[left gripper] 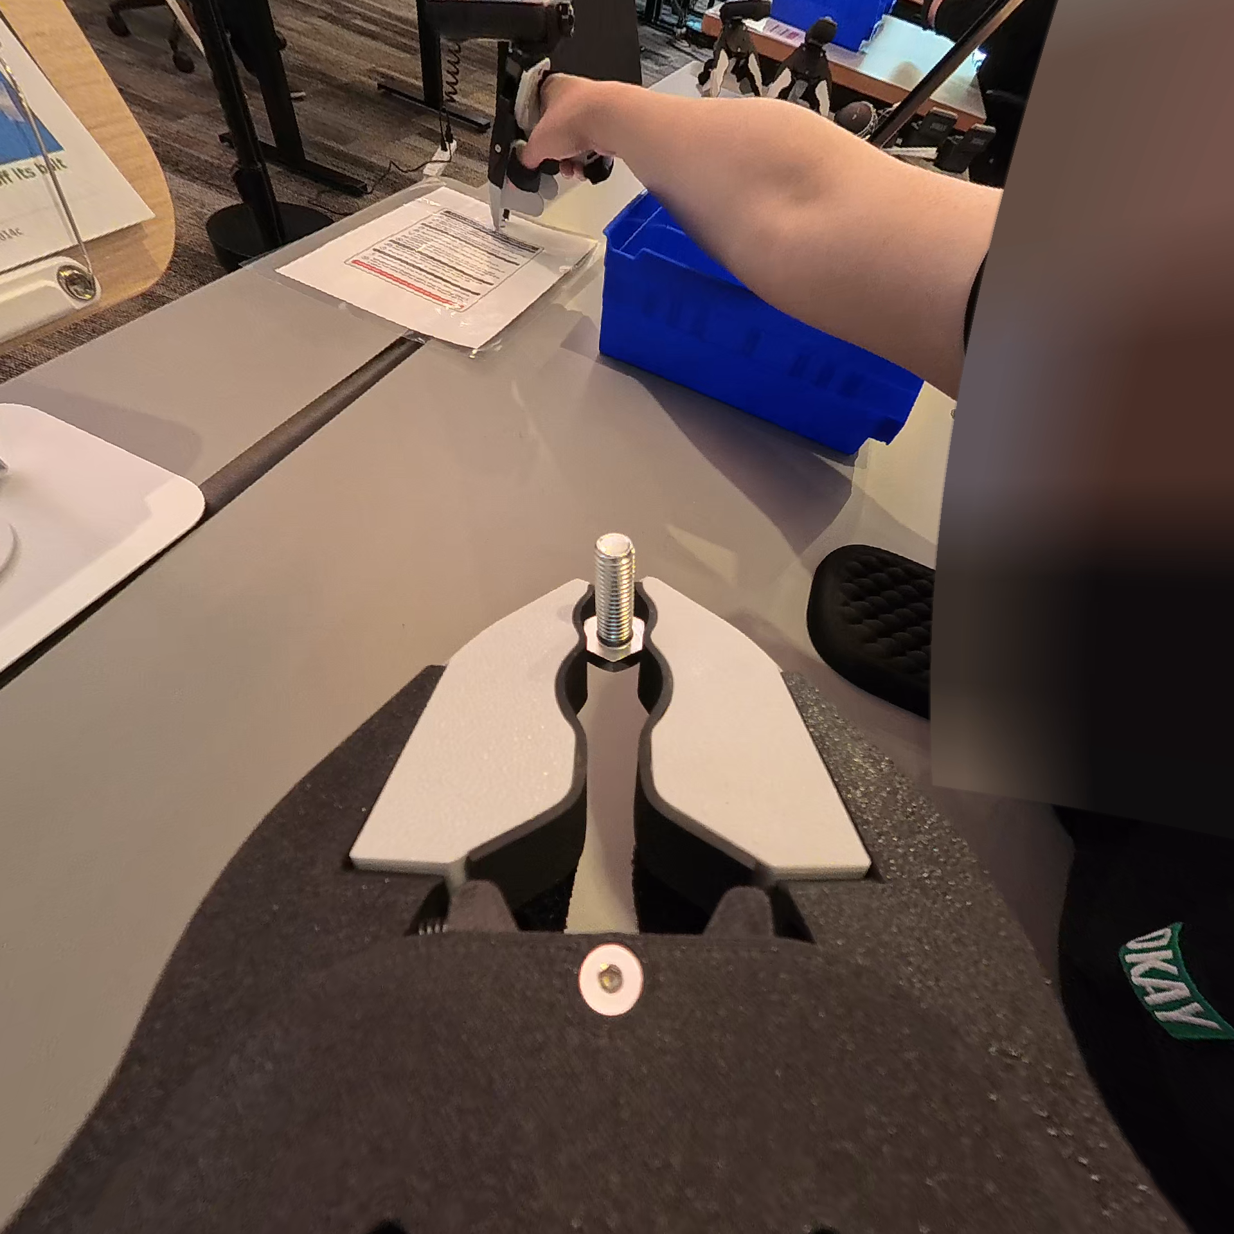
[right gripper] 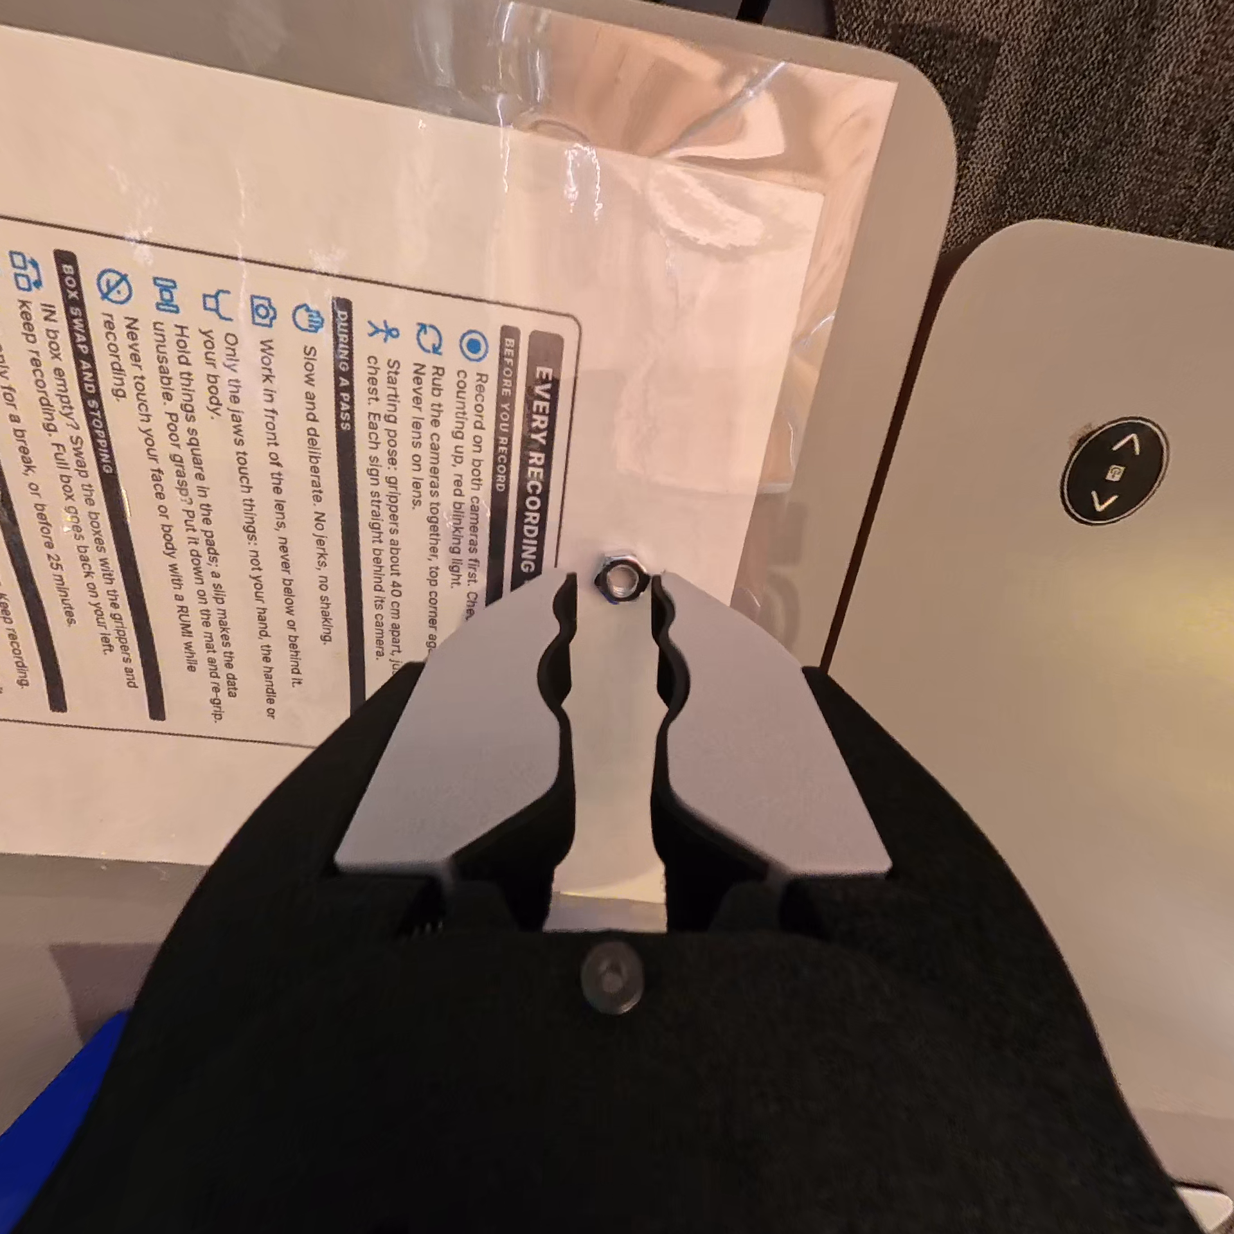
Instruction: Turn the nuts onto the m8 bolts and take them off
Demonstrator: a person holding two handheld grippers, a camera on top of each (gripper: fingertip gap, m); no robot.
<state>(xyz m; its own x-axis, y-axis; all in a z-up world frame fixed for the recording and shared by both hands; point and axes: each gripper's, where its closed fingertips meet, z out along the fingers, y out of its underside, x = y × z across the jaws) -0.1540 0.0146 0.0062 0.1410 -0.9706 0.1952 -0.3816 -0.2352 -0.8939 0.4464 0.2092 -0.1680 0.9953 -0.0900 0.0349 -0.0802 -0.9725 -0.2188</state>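
black textured housing of my left gripper (left gripper: 613, 604) fills the near field; its pale fingers (left gripper: 494, 721) are closed down on the hex head of the m8 bolt (left gripper: 614, 591), which stands upright with its threaded shank bare and pointing up between the tips, above the grey table (left gripper: 400, 481). right gripper (right gripper: 614, 587) is well apart, over the printed sheet in a clear plastic sleeve (right gripper: 668, 267) beyond the blue bin (left gripper: 734, 320). its fingers (right gripper: 467, 721) are partly open, and the nut (right gripper: 618, 579) lies flat on the sleeve right at the tips, hole facing up, close to the right finger's inner edge; i cannot tell whether that finger touches it, and it is not clamped. risks, as i judge them: the sleeve looks slick, so closing off-centre could skate the nut forward out of the tips; only the extreme tips reach it, so a shallow pinch on a thin part may tilt or pop it loose. if it is picked up cocked, starting it on the shank could cross-thread. the bolt is held only by its head, so side load from the nut could rock it.
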